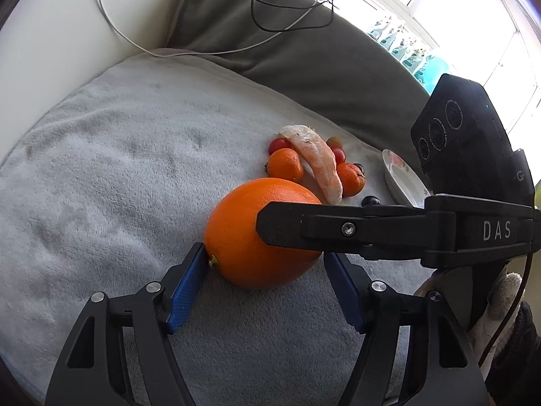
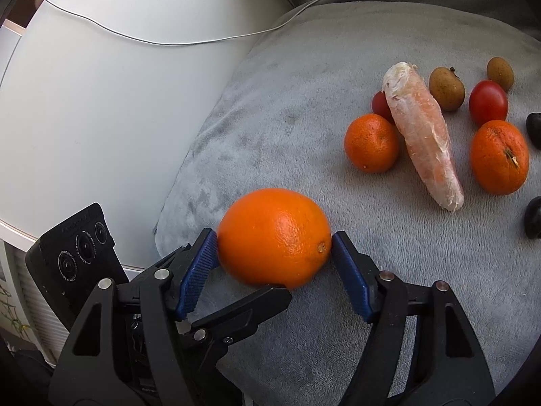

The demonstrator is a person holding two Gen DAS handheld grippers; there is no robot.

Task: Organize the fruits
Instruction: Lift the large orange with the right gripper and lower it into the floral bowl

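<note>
A big orange (image 2: 274, 238) lies on a grey fleece blanket (image 1: 118, 176), and both tools are at it at the same moment. The right gripper (image 2: 274, 247) has its blue fingers (image 2: 199, 264) one on each side of the fruit; the left finger touches the peel, and the right one sits just at the navel end, so it seems to pinch the orange. The left gripper (image 1: 267, 260) has the same orange between its blue fingers (image 1: 189, 280): the left finger meets the stem end, while the right finger is partly hidden behind the black arm of the other tool, so I cannot tell if it presses there. In the left wrist view this black arm, marked DAS, crosses in front of the orange.

Beyond the fingers of both tools, well apart from the big orange, lies a small group of fruits. A peeled, pale pink citrus piece (image 2: 424, 135) is in the middle, with one small mandarin (image 2: 371, 142) to its left and a second mandarin (image 2: 499, 157) to its right. Behind them are red cherry tomatoes (image 2: 488, 102) and brown longans (image 2: 446, 89). Dark grapes (image 2: 534, 216) lie at the far right. A white plate (image 1: 402, 179) stands beside the group, to the right in the left wrist view.

A white cable (image 2: 135, 35) runs over the white surface beyond the blanket.
</note>
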